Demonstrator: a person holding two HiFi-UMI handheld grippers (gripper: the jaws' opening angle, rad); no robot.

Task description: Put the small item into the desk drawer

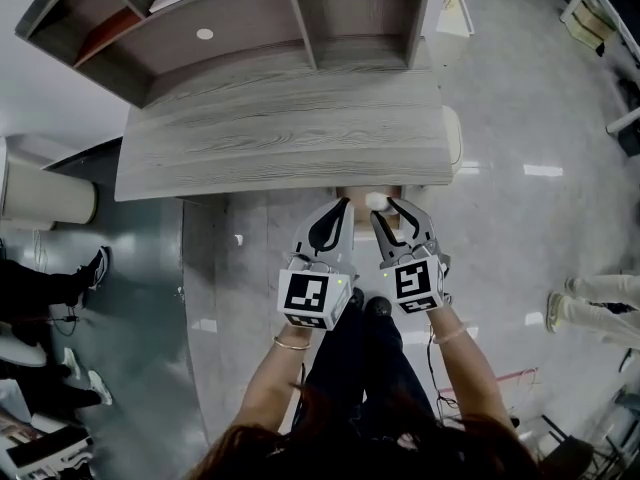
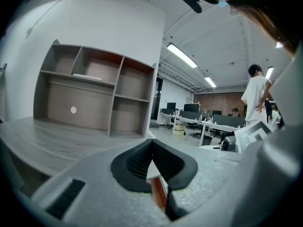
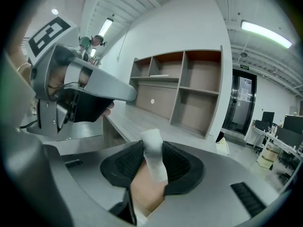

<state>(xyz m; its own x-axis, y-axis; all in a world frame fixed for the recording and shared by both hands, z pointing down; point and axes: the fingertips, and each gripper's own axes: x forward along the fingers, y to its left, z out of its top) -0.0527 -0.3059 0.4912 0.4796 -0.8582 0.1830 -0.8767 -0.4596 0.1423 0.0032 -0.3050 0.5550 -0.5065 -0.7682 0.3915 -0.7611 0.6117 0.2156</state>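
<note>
A small white item [image 1: 376, 203] sits between the pads of my right gripper [image 1: 385, 204], which is shut on it just below the front edge of the grey wooden desk [image 1: 280, 138]. In the right gripper view the white item [image 3: 154, 155] stands up between the black pads [image 3: 182, 167], with a tan surface [image 3: 144, 188] behind it. My left gripper [image 1: 345, 204] hangs close beside it on the left, jaws shut and tips touching, with nothing held. A tan strip [image 1: 355, 192], apparently the drawer, shows under the desk edge ahead of both grippers.
A hutch with open shelves [image 1: 250, 18] stands at the desk's back. Other people's legs show at the left [image 1: 50, 288] and right [image 1: 600, 303] on the shiny floor. A person in a white shirt [image 2: 255, 98] stands among office desks beyond.
</note>
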